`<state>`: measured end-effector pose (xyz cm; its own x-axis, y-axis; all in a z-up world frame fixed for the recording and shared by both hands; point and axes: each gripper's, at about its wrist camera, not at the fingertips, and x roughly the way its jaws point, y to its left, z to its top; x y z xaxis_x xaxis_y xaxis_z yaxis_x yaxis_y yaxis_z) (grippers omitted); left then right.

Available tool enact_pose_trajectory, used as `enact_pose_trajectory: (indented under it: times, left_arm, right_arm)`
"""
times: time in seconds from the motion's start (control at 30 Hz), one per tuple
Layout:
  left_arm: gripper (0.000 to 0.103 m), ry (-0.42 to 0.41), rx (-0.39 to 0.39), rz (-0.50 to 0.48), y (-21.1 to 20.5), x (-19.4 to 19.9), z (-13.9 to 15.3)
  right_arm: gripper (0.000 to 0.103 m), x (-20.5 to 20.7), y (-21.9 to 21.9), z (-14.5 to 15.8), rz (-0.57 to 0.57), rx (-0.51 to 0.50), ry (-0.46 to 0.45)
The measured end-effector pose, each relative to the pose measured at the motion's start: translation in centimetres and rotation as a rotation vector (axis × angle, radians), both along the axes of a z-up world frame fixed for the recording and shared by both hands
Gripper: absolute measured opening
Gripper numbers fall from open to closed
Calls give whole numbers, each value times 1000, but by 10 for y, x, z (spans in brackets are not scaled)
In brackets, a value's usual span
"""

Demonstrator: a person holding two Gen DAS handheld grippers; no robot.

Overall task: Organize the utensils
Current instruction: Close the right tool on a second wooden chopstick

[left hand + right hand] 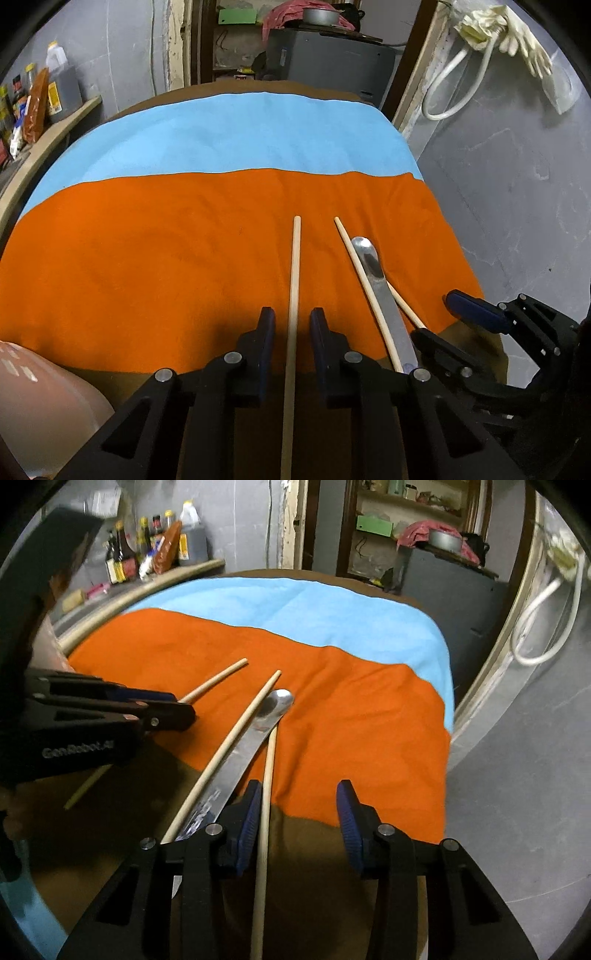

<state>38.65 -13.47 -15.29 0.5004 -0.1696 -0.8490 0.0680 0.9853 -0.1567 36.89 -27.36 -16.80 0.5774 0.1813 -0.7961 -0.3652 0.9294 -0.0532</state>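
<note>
Left wrist view: our left claw (pixel 291 325) straddles a chopstick (pixel 294 280) lengthwise, jaws apart; our right claw (pixel 295 805), also apart, brackets another chopstick (pixel 267 775).

Chopstick (pixel 291 332) ends cropped (perhaps gripped)

My left gripper (pixel 291 325) is matte black plastic, its two fingers (pixel 264 332) faced with dark blue pads on the inner sides. Behind the jaws, round silver pivot pins sit on angular black linkages with triangular cut-outs. My right gripper (pixel 299 805) is the same build, though its blue pads (pixel 349 819) show fine ribbing. Seen from the right wrist, the left unit's side carries white "GenRobot.AI" lettering (pixel 77 752) well behind its jaws.
</note>
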Motion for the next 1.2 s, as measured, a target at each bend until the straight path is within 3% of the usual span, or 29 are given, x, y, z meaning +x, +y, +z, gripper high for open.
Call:
enact_pose_trajectory:
  times: [0.23, 0.33, 0.5, 0.67, 0.87, 1.03, 1.2]
  left_arm:
    - [15, 4, -15, 6, 2, 2, -1]
    - [15, 4, -23, 5, 3, 2, -1]
    - [15, 5, -29, 1, 4, 3, -1]
    - [13, 14, -38, -3, 7, 3, -1]
    - [12, 44, -45, -15, 7, 8, -2]
    - [12, 70, -6, -45, 1, 13, -2]
    - [5, 69, -29, -38, 3, 11, 1]
  right_arm:
    - [22, 9, 1, 3, -59, -26, -21]
    - [8, 10, 0, 4, -68, -24, -33]
    - [8, 16, -9, 0, -90, 18, -7]
    - [8, 17, -27, -2, -163, 123, 90]
    - [10, 30, -18, -5, -84, 38, 163]
    - [9, 30, -5, -3, -58, -42, 155]
    - [7, 26, -9, 6, -112, 19, 148]
